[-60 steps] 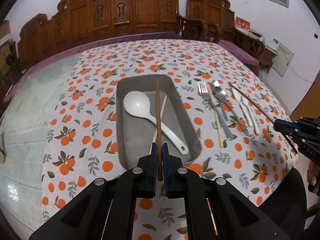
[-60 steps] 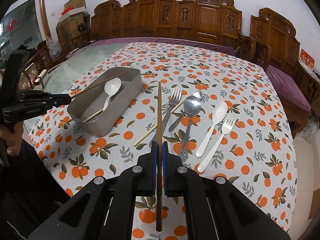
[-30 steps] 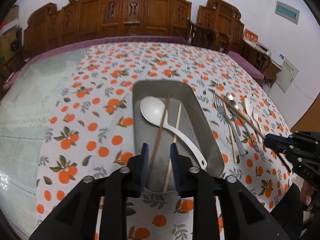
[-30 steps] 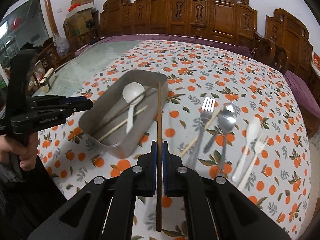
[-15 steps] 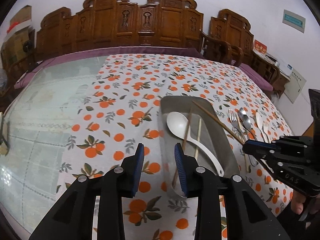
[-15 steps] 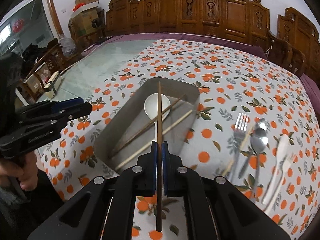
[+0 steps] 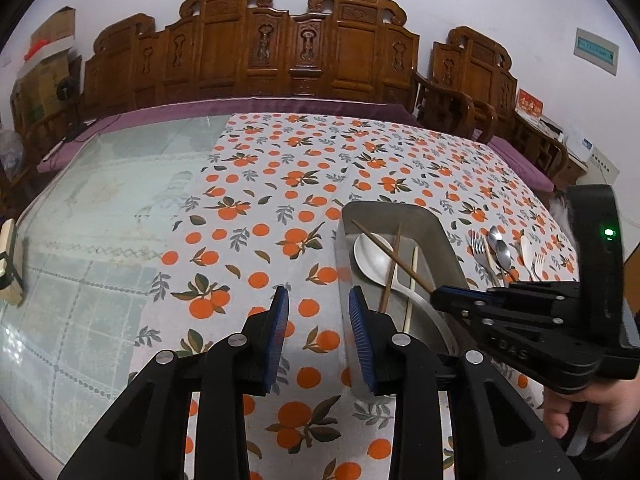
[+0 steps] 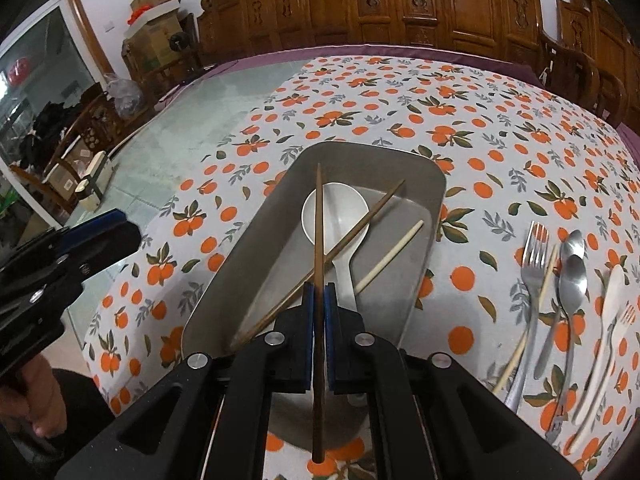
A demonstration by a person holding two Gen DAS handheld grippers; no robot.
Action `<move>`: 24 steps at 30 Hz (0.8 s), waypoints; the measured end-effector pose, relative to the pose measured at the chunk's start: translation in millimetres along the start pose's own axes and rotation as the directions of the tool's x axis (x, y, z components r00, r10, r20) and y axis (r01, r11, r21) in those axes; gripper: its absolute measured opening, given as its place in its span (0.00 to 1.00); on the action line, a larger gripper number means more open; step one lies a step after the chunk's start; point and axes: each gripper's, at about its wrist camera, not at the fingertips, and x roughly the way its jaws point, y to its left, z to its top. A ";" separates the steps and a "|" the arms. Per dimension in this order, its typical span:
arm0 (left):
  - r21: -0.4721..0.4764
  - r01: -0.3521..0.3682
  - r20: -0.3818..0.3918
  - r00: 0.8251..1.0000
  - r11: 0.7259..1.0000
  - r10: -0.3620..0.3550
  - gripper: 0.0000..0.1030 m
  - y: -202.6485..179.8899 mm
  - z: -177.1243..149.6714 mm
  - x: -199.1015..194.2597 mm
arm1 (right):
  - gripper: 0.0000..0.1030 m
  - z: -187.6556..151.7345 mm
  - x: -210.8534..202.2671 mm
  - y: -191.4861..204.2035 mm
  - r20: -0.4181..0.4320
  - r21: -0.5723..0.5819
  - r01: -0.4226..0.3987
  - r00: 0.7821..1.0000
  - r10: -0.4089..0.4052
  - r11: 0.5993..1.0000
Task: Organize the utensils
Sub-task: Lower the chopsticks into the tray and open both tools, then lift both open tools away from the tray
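The letters "DAS" show in raised relief on the black plastic body of the right gripper (image 7: 438, 294), seen from the left wrist camera, beside a lit green indicator light (image 7: 609, 233). That gripper's blue ribbed pads are pressed together on a dark wooden chopstick (image 8: 319, 248), held over the grey metal tray (image 8: 436, 184) with its tip above the white plastic spoon (image 8: 334, 216) lying inside. A second dark chopstick (image 8: 344, 240) and a pale chopstick (image 8: 390, 256) rest slantwise in the same rounded rectangular tray. The left gripper (image 7: 316, 320) hangs with its ribbed blue pads spread wide apart, gripping nothing, over the tablecloth (image 7: 280, 184) printed with oranges and leaves, just left of the tray. To the tray's right, on the cloth, lie a steel fork (image 8: 530, 280), two steel spoons (image 8: 572, 272), another pale chopstick (image 8: 536, 304), a white plastic spoon and a white plastic fork (image 8: 600, 352), partly blurred. Carved wooden chairs (image 7: 304, 60) line the wall behind the table.
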 end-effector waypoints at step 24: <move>0.019 0.004 0.020 1.000 1.000 -0.004 0.29 -8.5 -2.1 -6.9 | 0.07 -11.7 -30.9 -8.2 0.066 -0.045 0.028 0.998 -0.025 0.999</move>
